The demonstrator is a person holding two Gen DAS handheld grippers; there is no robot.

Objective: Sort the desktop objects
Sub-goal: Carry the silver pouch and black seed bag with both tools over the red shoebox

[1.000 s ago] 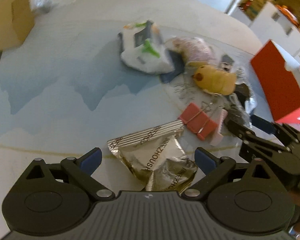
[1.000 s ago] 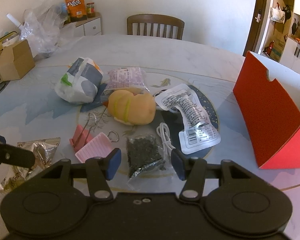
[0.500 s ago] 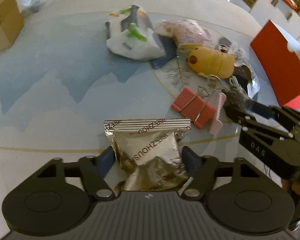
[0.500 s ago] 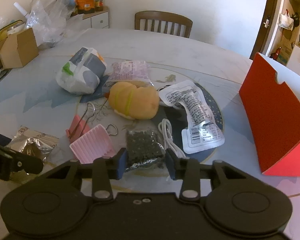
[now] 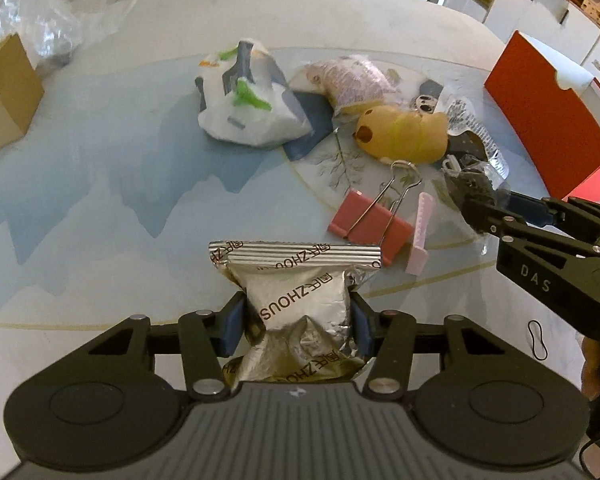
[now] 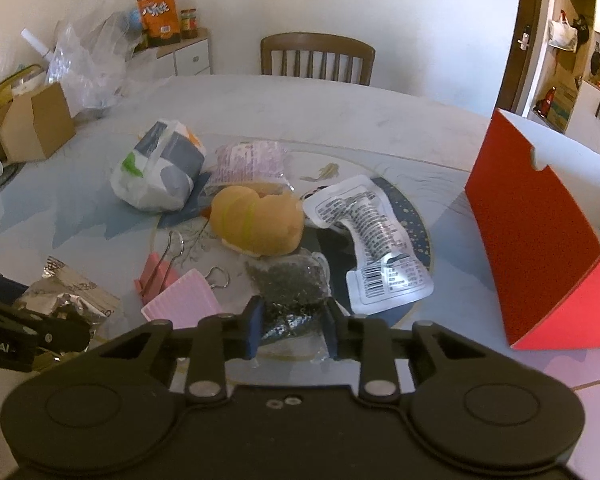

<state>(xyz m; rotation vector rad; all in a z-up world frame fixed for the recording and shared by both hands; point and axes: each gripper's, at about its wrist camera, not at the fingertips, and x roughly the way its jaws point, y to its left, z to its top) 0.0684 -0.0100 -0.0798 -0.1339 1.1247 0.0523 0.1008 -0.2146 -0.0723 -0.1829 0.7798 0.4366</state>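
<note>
2 packets are being pinched on the worktop (image 5: 100, 184). The foil pouch (image 5: 296, 304), light, crinkly and slippery, sits mid-body between the closing left claw (image 5: 297, 322); gripping lower risks crushing it. The smaller bag of dark granules (image 6: 290, 296), soft and shifting, lies between the closing right claw (image 6: 293, 326). 1 second earlier both claws stood spread beside their packets.

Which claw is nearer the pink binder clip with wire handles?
Left. The left claw, closing on the silver foil packet, sits just before the pink binder clip; the right claw, closing on the dark granule bag, is farther off.
</note>
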